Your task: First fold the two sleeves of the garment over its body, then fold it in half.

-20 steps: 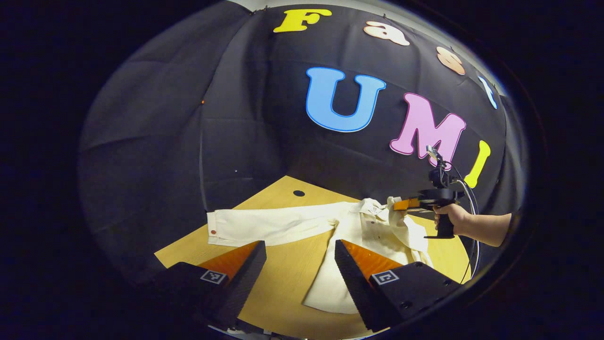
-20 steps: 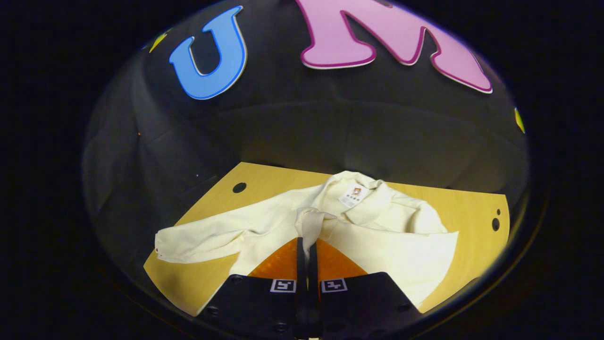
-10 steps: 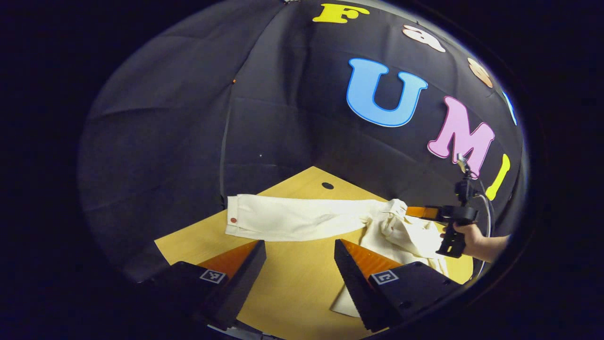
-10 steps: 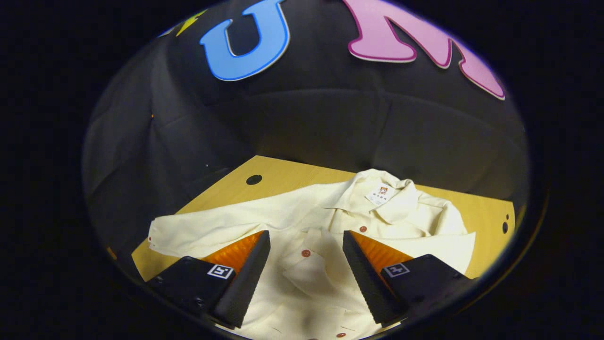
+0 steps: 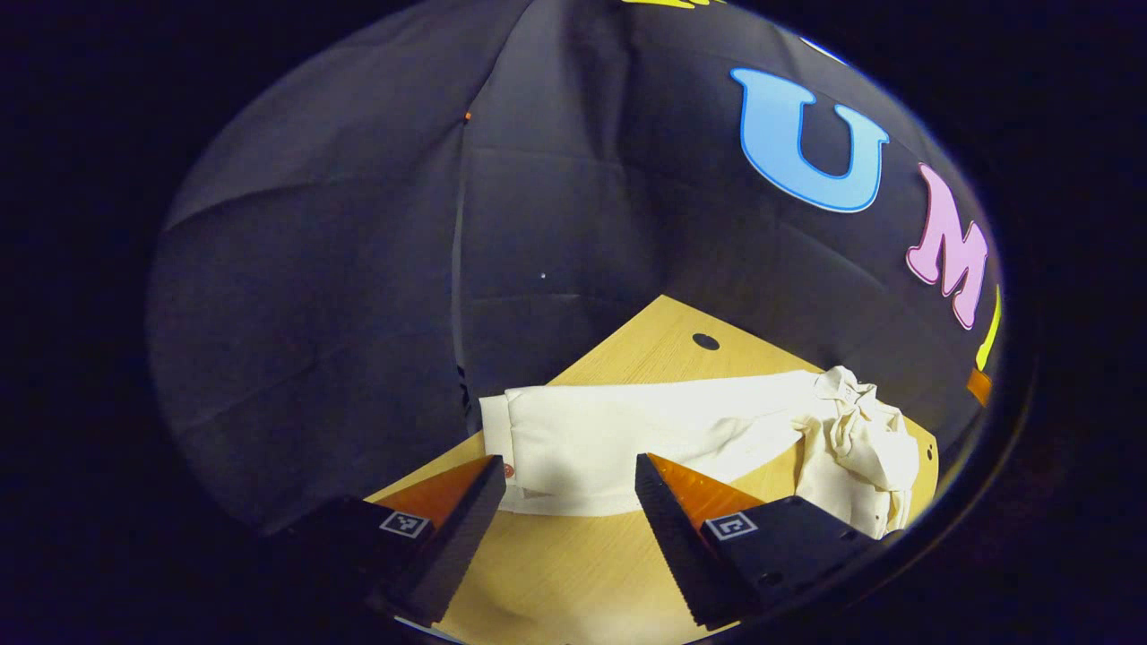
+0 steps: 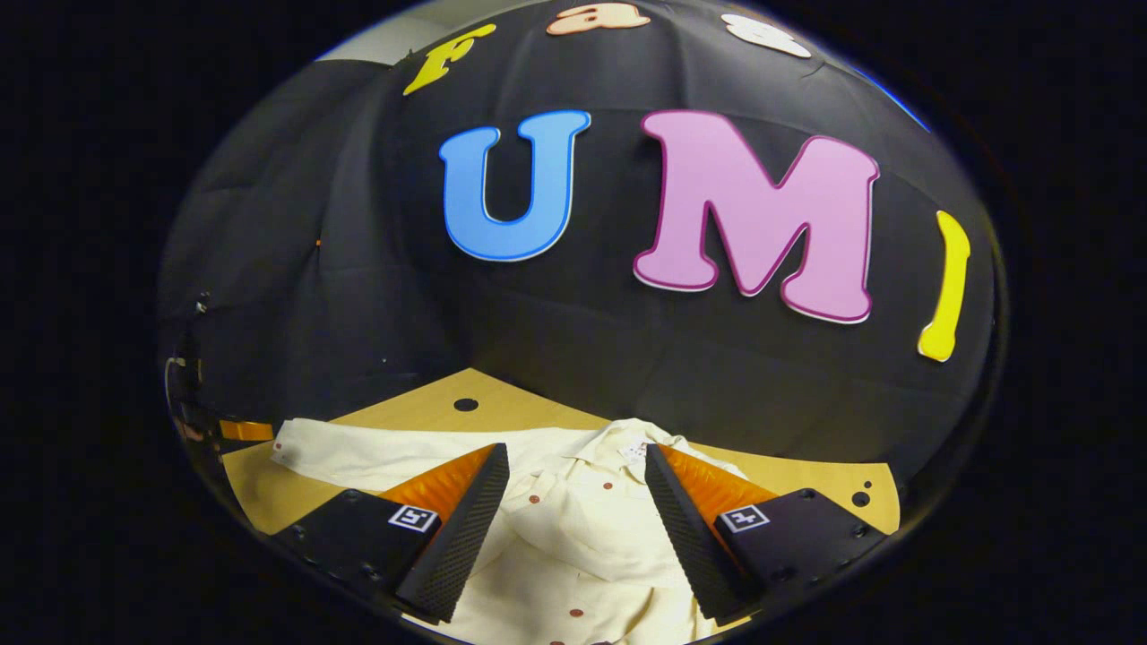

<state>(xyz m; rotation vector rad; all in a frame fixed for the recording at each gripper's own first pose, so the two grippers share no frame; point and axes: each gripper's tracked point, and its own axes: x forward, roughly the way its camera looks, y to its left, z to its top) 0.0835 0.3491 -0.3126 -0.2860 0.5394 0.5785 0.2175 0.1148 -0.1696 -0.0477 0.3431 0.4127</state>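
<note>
1. Here, in the left gripper view, the left gripper (image 5: pixel 564 502) stood with its jaws spread wide and nothing between them, its two fingers entering from about 7 and 5 o'clock.
2. Just beyond the finger gap, toward 12 o'clock, lay the cuff end of the garment's outstretched sleeve (image 5: pixel 627 430), flat on the wooden table (image 5: pixel 556 573); a small reddish button (image 5: pixel 509 469) showed at the cuff, close by the left finger's tip.
3. The sleeve ran off toward 3 o'clock, where the cream garment (image 5: pixel 856 439) was bunched into a crumpled heap near the table's far edge.
4. A round hole (image 5: pixel 705 341) in the tabletop sat beyond the sleeve, toward 1 o'clock.
5. In the right gripper view, the right gripper (image 6: pixel 573 528) was likewise wide apart and held nothing, hovering over the garment's body (image 6: pixel 573 537), which filled the gap between its fingers.
6. Reddish buttons (image 6: pixel 608 486) dotted the shirt front there, and the collar with its small label (image 6: pixel 638 448) lay just past the fingers at about 12 o'clock.
7. The other sleeve (image 6: pixel 358 448) stretched from the body toward 9 o'clock across the table (image 6: pixel 806 479), with a dark hole (image 6: pixel 465 404) beyond it.
8. Whether either gripper touched the cloth could not be told.
</note>
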